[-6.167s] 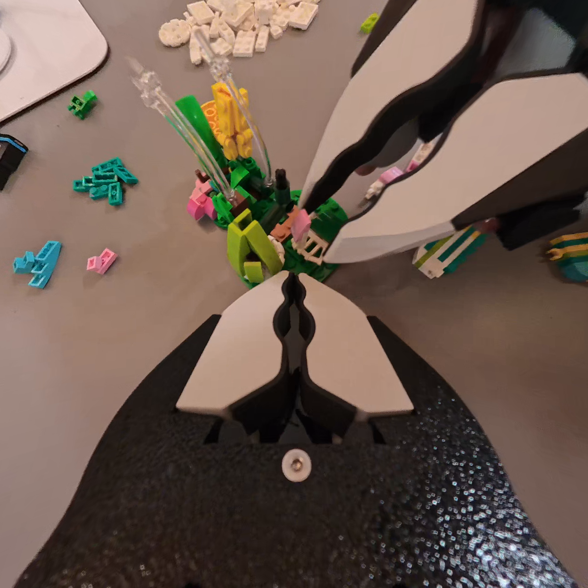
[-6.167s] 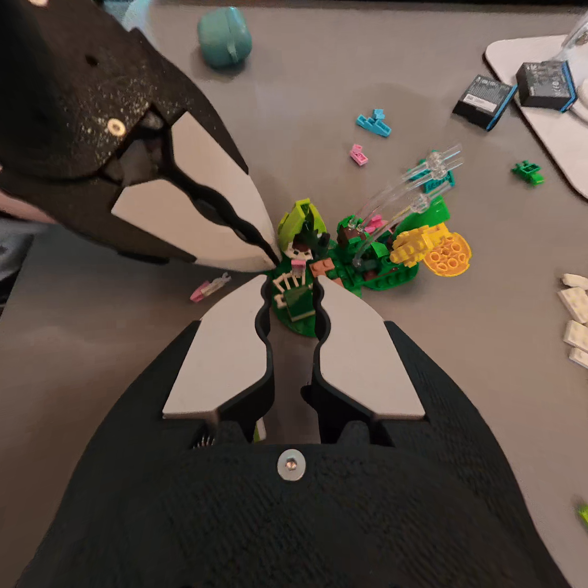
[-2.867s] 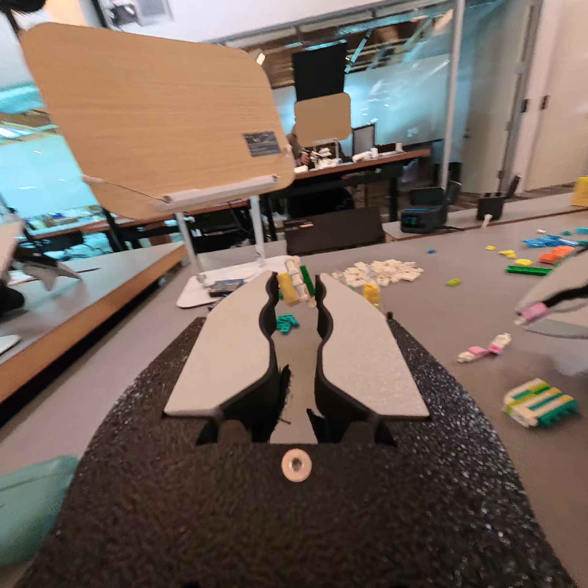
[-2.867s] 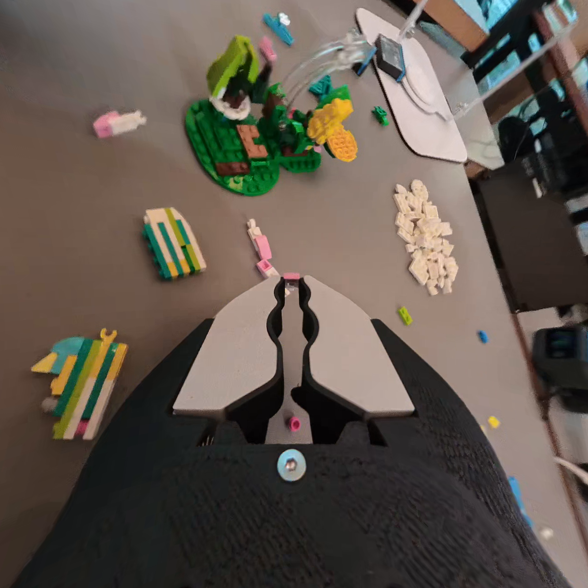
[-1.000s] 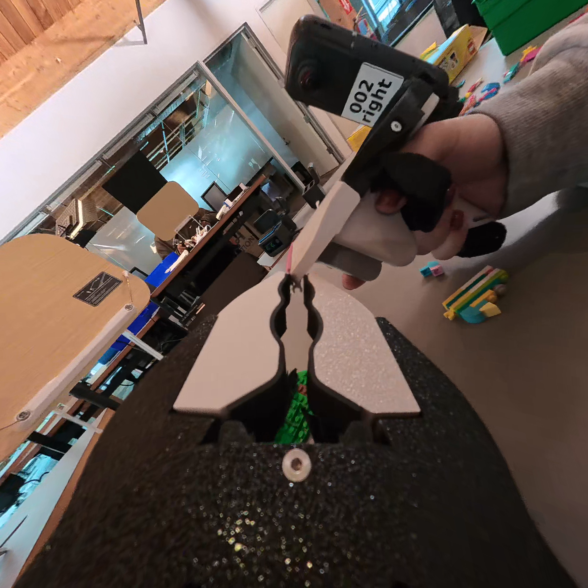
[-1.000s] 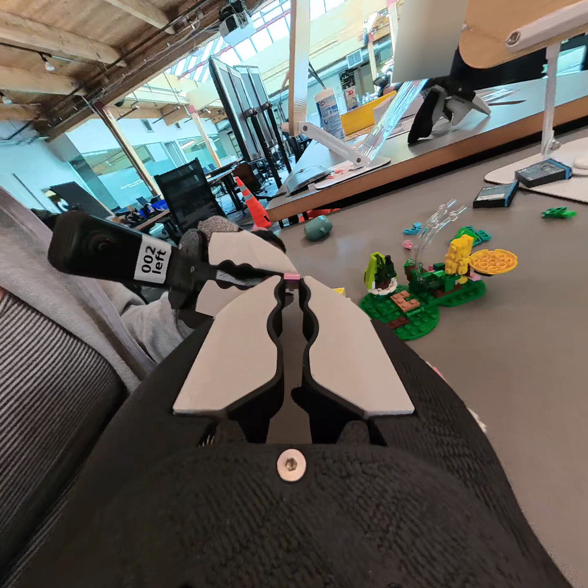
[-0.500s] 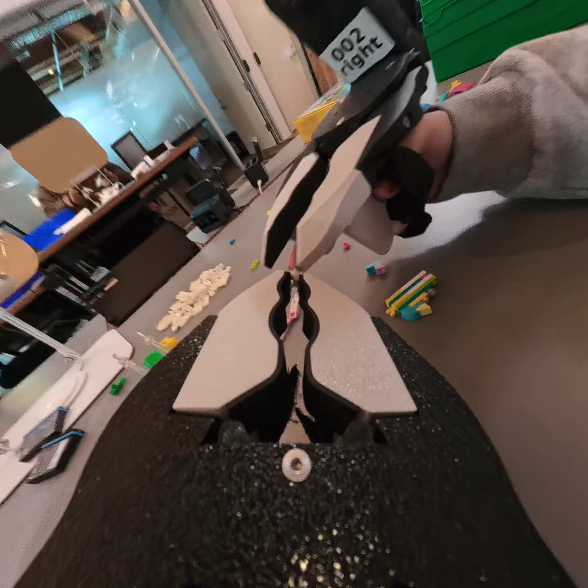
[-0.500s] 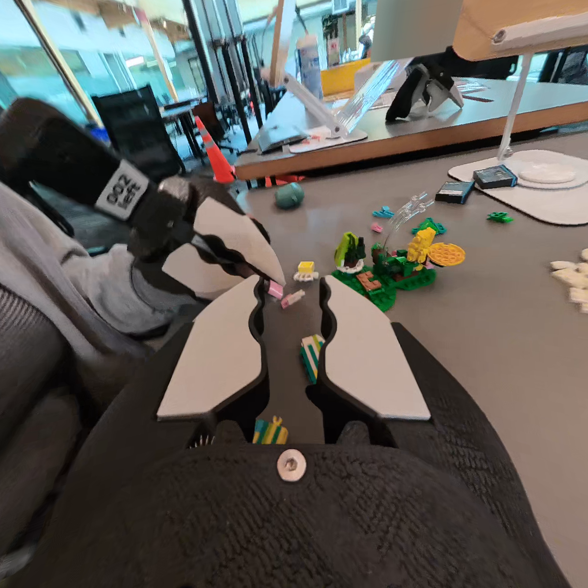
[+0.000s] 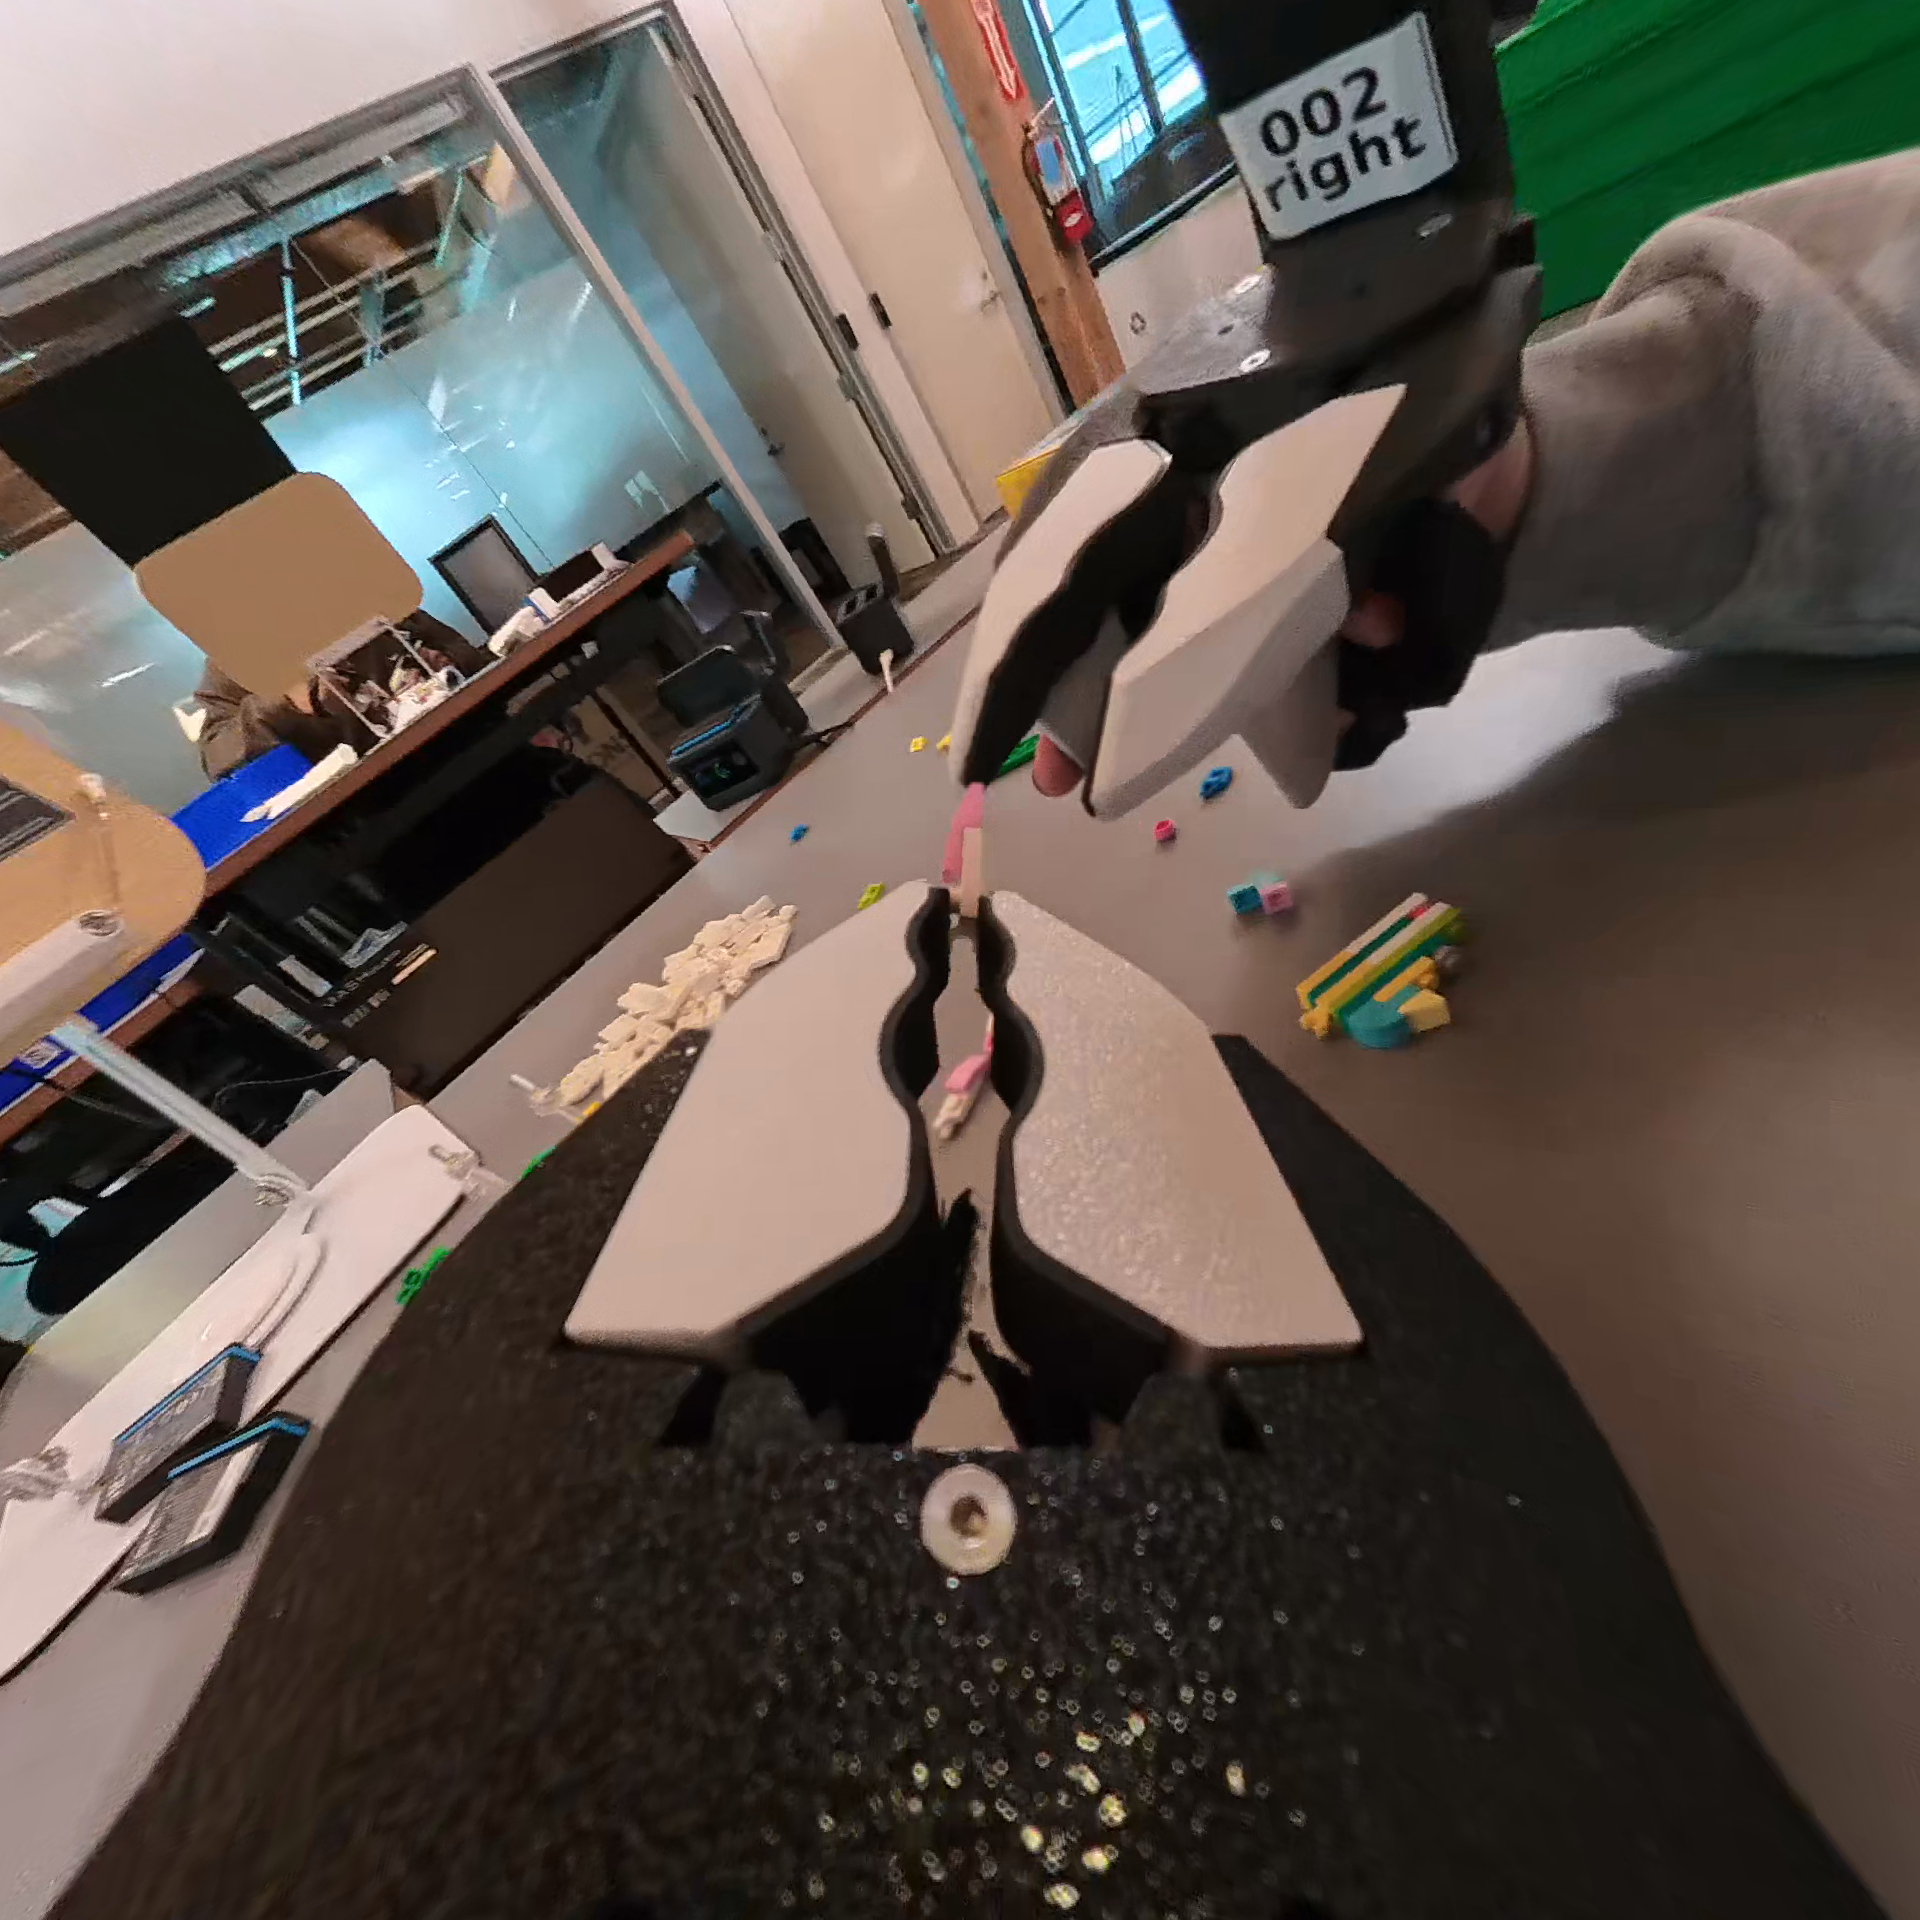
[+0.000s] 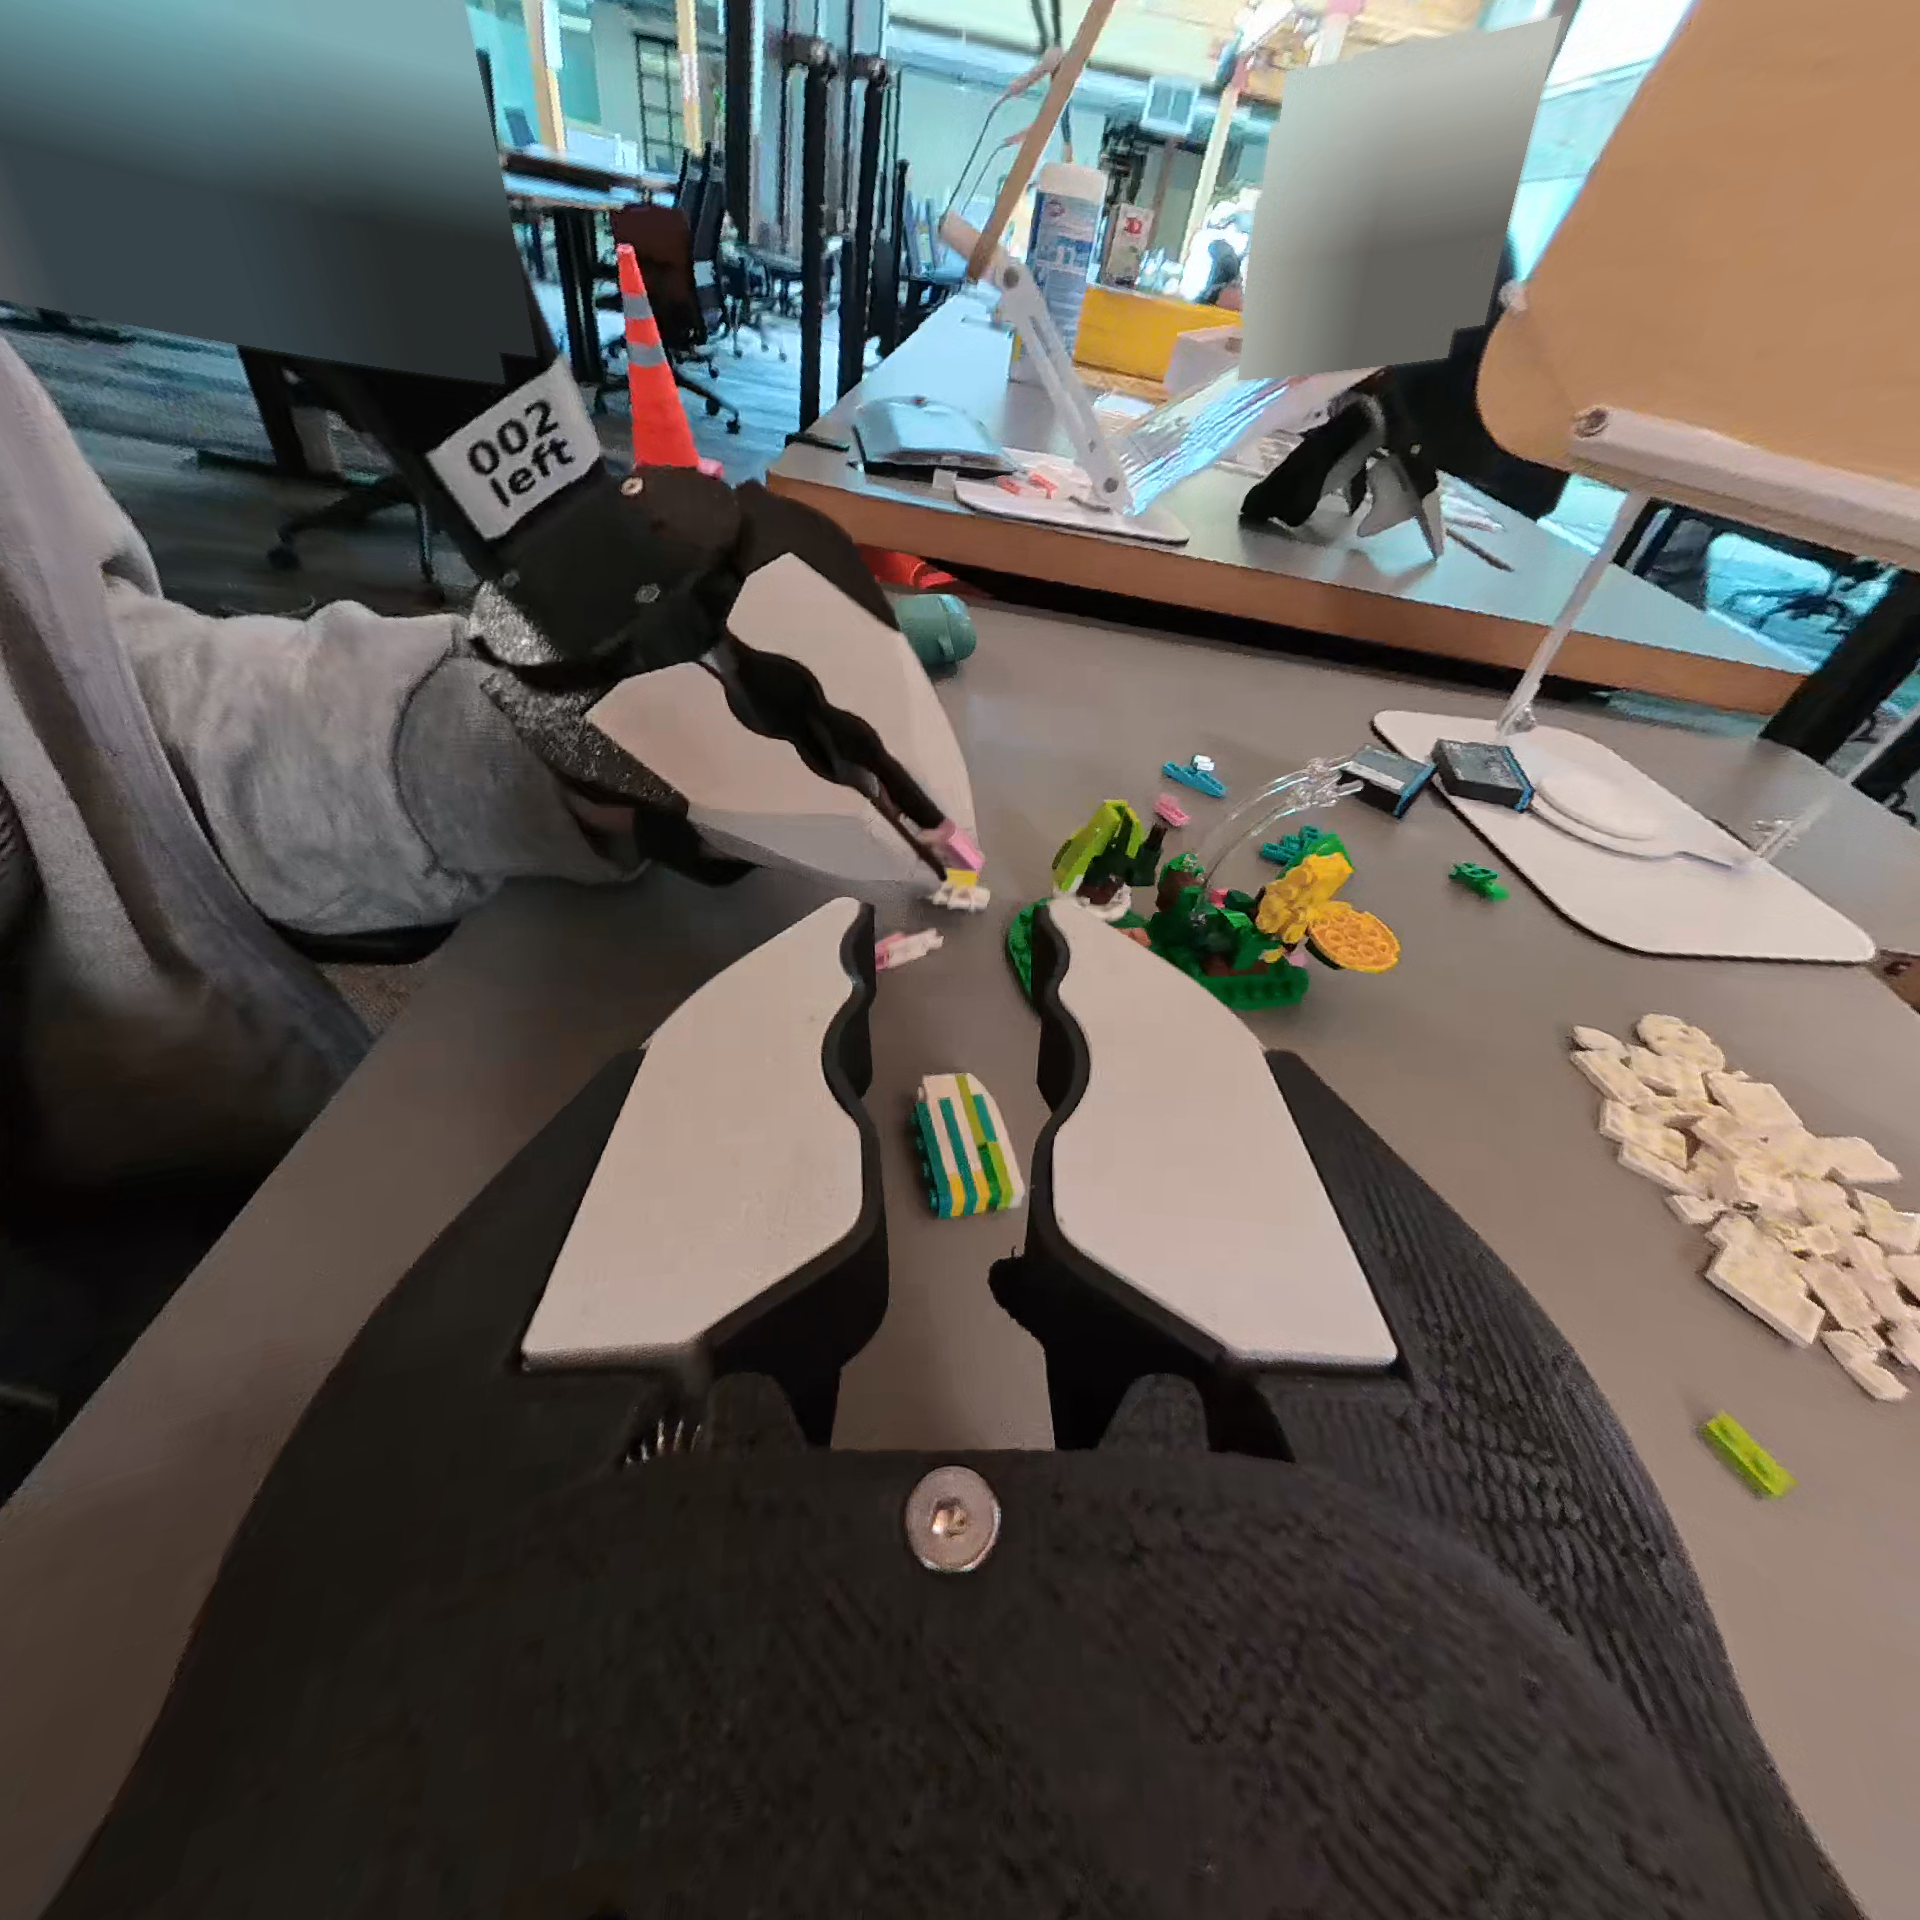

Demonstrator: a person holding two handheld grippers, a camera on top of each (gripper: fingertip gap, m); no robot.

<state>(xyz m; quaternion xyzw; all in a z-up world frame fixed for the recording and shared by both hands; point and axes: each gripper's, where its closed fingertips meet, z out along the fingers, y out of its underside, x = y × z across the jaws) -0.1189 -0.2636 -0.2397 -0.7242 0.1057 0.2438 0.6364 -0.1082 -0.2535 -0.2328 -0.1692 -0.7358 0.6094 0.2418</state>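
My left hand-held gripper (image 9: 961, 906) pinches a small pink-and-cream brick piece (image 9: 967, 844) at its tips, at twelve o'clock. My right hand-held gripper (image 10: 951, 914) hangs released over the grey worktop (image 10: 1455, 1091), a striped brick panel (image 10: 966, 1143) lying between its fingers and the green brick garden (image 10: 1216, 914) at one o'clock.

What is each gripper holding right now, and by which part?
The left gripper pinches a small pink and white brick piece by its lower end; the rest sticks out past the tips. The right gripper is open, holding nothing.
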